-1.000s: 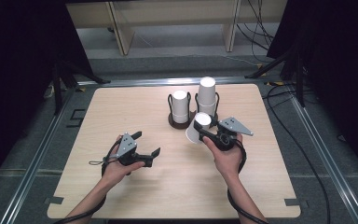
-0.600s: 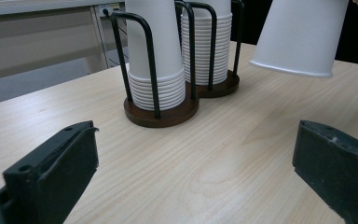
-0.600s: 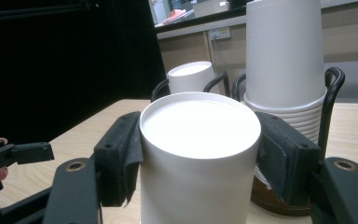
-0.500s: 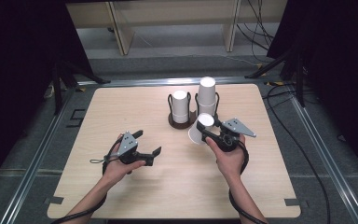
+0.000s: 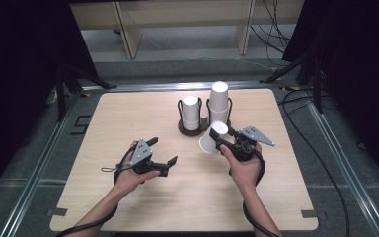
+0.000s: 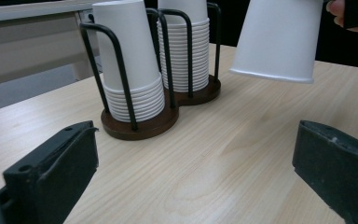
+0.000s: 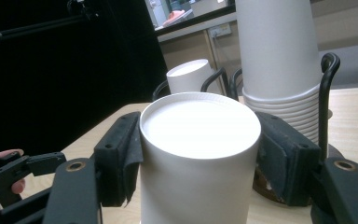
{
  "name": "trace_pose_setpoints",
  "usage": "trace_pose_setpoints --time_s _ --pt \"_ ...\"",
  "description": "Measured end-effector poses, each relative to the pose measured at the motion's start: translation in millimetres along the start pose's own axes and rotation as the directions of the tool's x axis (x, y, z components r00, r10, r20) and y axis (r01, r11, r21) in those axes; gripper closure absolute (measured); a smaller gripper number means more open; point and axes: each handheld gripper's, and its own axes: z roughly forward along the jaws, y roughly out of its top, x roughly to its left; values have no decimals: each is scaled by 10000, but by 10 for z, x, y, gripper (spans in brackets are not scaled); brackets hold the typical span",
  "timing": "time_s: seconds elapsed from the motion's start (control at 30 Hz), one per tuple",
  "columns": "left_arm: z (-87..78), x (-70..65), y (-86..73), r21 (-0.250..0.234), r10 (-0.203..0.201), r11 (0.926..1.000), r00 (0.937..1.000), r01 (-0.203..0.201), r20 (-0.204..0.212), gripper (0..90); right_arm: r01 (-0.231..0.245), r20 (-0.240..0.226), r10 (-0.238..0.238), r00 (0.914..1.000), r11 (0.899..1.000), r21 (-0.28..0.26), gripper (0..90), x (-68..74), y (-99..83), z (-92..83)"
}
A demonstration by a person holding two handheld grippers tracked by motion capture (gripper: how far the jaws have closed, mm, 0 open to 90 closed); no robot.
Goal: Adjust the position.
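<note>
White paper cup [image 5: 212, 138] hangs tilted above the counter [image 5: 128, 113] in the right gripper [image 5: 223, 143], before the cup holder [image 5: 203, 129]. Left gripper [image 6: 191, 177] fingers gape empty. Right gripper's fingers [image 7: 121, 154] clamp its base end: light, crushable, so grip gently.

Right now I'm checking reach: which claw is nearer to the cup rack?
Right. The right claw, shut on a paper cup, hangs just in front of the cup rack. The left claw, open, sits farther back toward the person and to the left.
</note>
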Motion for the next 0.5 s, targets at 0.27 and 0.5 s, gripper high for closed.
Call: trace_pose_setpoints --time_s 0.27,0.5 --pt "5 -97 10 -51 132 9999 9997 -131 191 0 -807 -113 810 9967 9965 222 354 -36 -2 54" --pt "77 -136 42 5 327 9995 9987 -327 380 0 -1542 -164 1551 9878 9870 450 354 -54 -44 72"
